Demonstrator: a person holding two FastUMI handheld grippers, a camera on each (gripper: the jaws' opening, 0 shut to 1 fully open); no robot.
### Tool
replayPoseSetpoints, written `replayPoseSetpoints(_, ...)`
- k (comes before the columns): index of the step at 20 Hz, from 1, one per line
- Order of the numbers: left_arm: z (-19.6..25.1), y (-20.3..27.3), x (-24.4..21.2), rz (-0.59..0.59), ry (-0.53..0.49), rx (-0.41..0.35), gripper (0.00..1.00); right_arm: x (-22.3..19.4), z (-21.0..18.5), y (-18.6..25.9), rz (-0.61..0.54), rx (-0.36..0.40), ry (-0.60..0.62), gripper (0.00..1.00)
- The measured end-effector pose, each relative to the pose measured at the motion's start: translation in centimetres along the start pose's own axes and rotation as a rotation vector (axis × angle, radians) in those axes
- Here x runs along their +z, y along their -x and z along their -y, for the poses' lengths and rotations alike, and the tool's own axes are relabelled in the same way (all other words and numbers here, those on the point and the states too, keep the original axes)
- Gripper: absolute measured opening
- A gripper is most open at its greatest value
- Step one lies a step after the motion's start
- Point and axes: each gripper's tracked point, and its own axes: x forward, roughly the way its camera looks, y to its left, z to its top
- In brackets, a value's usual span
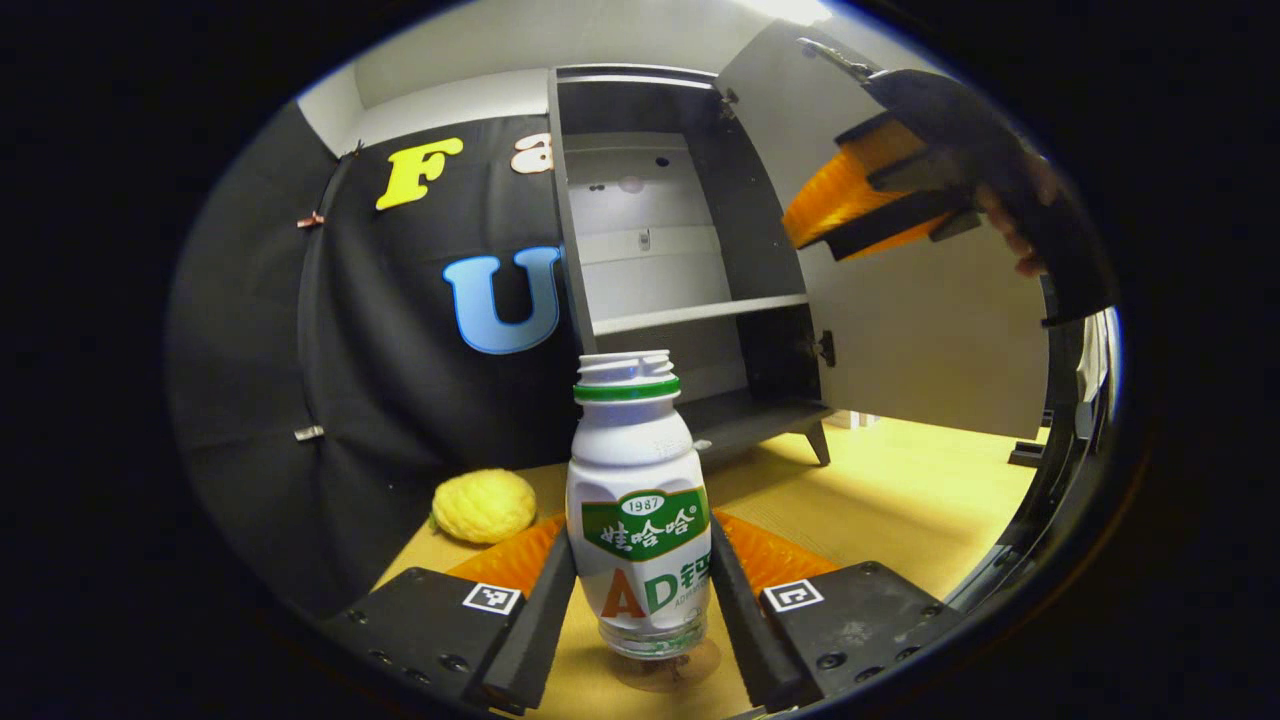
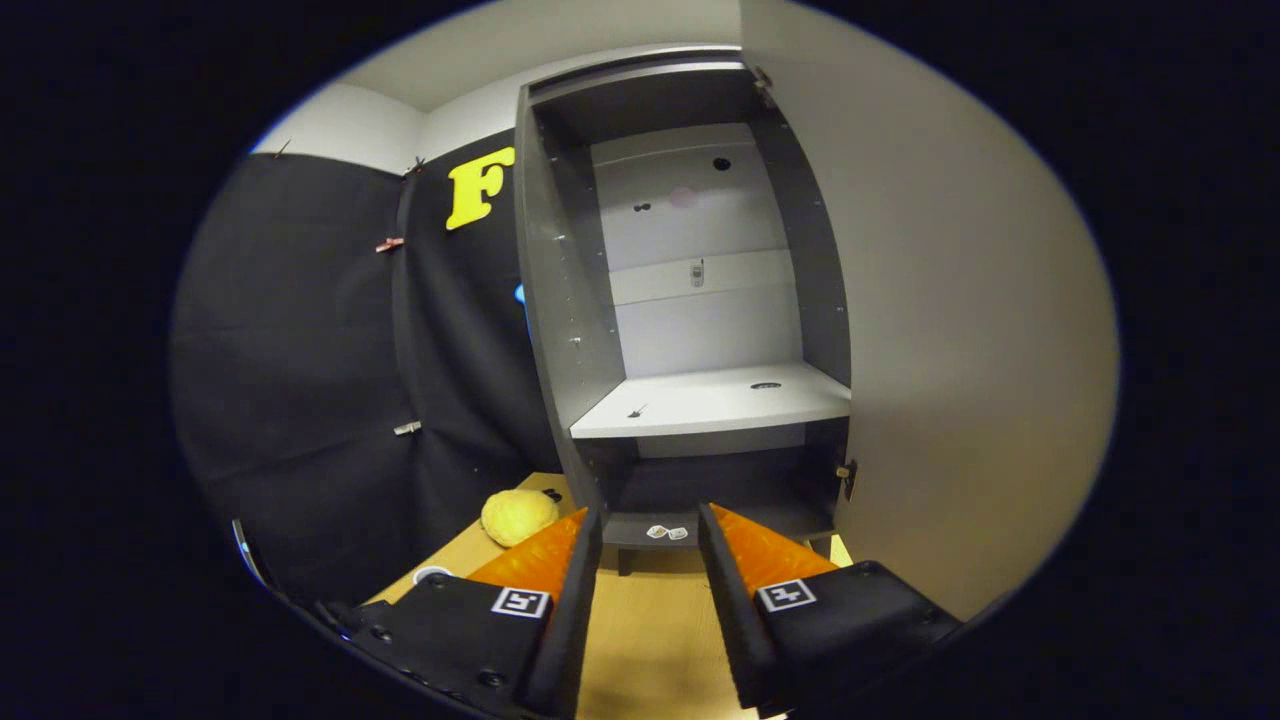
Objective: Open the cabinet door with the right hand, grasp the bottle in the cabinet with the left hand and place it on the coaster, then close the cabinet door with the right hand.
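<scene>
Bottle (image 1: pixel 640 500) clamped upright in left gripper (image 1: pixel 640 610) just over coaster (image 1: pixel 668 668) on table (image 1: pixel 900 500): lower straight, then release; right gripper (image 2: pixel 650 600), parted and empty, faces open cabinet door (image 2: pixel 960 330).

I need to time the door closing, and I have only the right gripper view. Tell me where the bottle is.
Observer: The bottle stands upright out on the table, between the left tongs, both fingers against its sides.
Operator: Check the coaster.
Observer: The coaster lies right under the bottle's base; I cannot tell whether the bottle has touched down.
Operator: Report my own tongs.
Observer: The right tongs hang open, high up beside the open door.
</scene>
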Motion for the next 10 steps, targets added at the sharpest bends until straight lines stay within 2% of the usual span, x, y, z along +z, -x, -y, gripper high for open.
replayPoseSetpoints(1, 0.0, 0.1, -0.8, 0.01, 0.008, 0.001, 0.74, -0.5, -0.3, -0.3, 0.011, -0.007, 0.031, 0.75)
replayPoseSetpoints(3, -0.4, -0.6, -2.3, 0.022, 0.039, 0.014, 0.74, -0.9, -0.7, -0.8, 0.049, -0.026, 0.065, 0.93)
replayPoseSetpoints(5, -0.5, -1.1, -3.5, 0.02, 0.064, 0.012, 0.74, -2.1, -1.3, -1.2, 0.052, -0.025, 0.074, 1.0)
replayPoseSetpoints(6, -0.6, -1.2, -3.8, 0.027, 0.074, 0.011, 0.74, -2.7, -1.4, -1.4, 0.046, -0.03, 0.081, 0.96)
replayPoseSetpoints(10, -0.3, -1.4, -5.4, 0.036, 0.062, 0.006, 0.74, -3.9, -1.7, -1.7, 0.055, -0.05, 0.15, 0.96)
